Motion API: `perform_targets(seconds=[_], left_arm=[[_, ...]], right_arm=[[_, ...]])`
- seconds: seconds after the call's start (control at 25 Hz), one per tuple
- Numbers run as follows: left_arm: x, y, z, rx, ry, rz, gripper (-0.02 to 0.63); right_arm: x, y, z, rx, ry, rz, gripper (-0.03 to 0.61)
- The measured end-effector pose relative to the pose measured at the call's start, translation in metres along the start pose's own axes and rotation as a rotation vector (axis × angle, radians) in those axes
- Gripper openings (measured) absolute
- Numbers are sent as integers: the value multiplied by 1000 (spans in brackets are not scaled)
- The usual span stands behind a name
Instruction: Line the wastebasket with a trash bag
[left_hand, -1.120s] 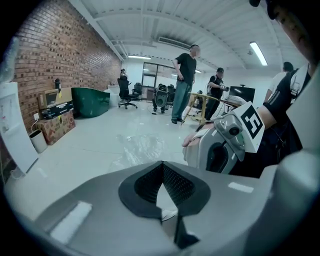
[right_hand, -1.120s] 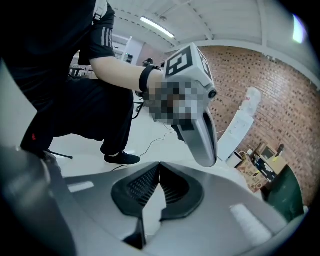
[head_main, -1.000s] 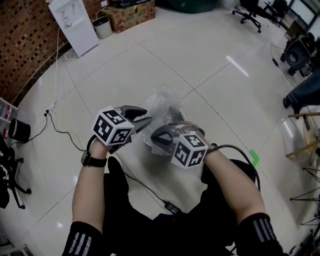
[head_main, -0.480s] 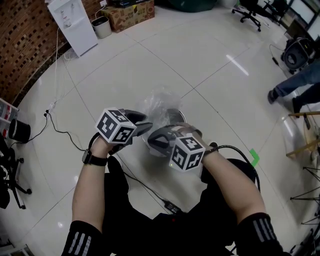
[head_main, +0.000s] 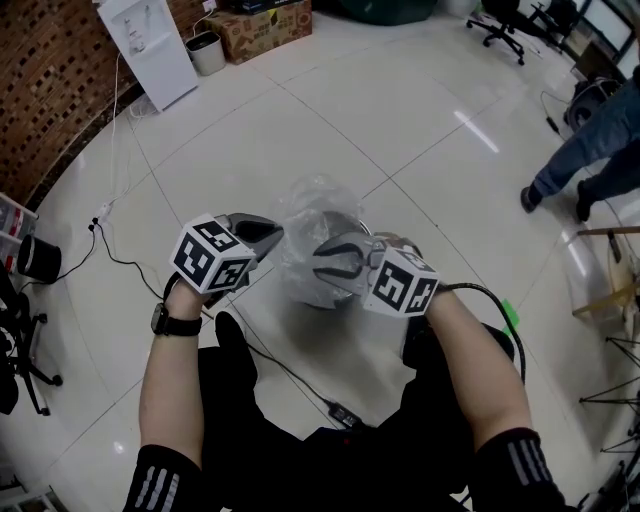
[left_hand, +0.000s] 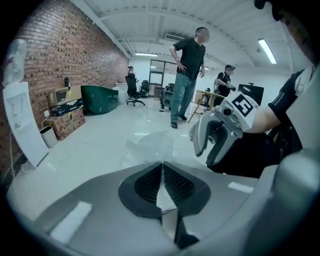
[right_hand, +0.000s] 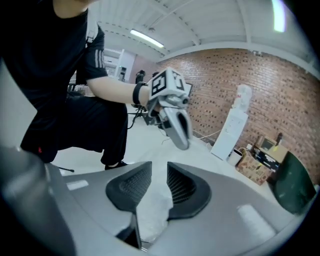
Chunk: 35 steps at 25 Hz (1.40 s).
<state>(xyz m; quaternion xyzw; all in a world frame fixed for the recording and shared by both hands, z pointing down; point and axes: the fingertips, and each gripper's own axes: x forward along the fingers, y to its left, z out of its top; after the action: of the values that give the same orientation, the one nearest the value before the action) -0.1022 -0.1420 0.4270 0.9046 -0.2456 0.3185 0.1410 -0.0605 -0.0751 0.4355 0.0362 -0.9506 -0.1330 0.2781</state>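
"Where's the trash bag (head_main: 318, 205) now?"

"Bunched over the mouth of the wastebasket (head_main: 325, 297), right between the two tools. The left gripper (head_main: 268, 236) has just snapped closed and pinches the film on the bag's left side."

"And the other one?"

"The right gripper (head_main: 332, 263) has just let its jaws come apart. Film lies loose in the gap, not squeezed."

"So what does the next move turn on?"

"The rim sits just under both tips. I'd guess the right one has to bite the bag's right edge again. Then both pull apart, left and right, to stretch the opening over it."
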Motion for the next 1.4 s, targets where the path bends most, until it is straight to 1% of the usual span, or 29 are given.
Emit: perform_targets(seconds=[0.08,0.2,0.28,0.36,0.44,0.52,0.64,0.72,0.8,1.0,1.04,1.16,1.24,1.4], left_arm=[[-9,7,-2,-6,-13,29,-6],[-21,17,-6,-14,-32,73,-6],[-27,22,-10,-19,-39,95,-6],[-33,27,-12,-25,-46,106,-6],[-38,30,-13,-30,-52,113,-6],[-41,32,-15,-34,-53,119,-6],[-45,35,-15,-42,-54,127,-6],[-48,37,-15,-43,-53,136,-6],[-49,39,-17,-43,-50,142,-6],[-51,45,-22,-51,-44,141,-6],[-51,45,-21,-51,-44,139,-6],[-50,46,-19,-47,-42,139,-6],[-47,46,-18,-40,-36,144,-6],[-42,48,-13,-23,-26,158,-6]], right_arm=[[-16,-28,-12,79,-12,-68,109],[-34,-70,-52,225,13,-192,111],[-38,-91,-86,325,53,-260,119],[-35,-103,-122,417,113,-307,141],[-29,-105,-154,512,162,-323,166],[-20,-102,-178,593,193,-311,177],[-8,-96,-205,665,244,-298,181],[1,-94,-215,692,261,-293,181],[11,-90,-221,697,270,-284,181],[40,-79,-218,653,291,-232,173],[44,-77,-217,642,302,-224,163],[44,-72,-213,591,343,-227,13],[34,-77,-208,570,362,-257,9],[-6,-92,-190,571,365,-322,9]])
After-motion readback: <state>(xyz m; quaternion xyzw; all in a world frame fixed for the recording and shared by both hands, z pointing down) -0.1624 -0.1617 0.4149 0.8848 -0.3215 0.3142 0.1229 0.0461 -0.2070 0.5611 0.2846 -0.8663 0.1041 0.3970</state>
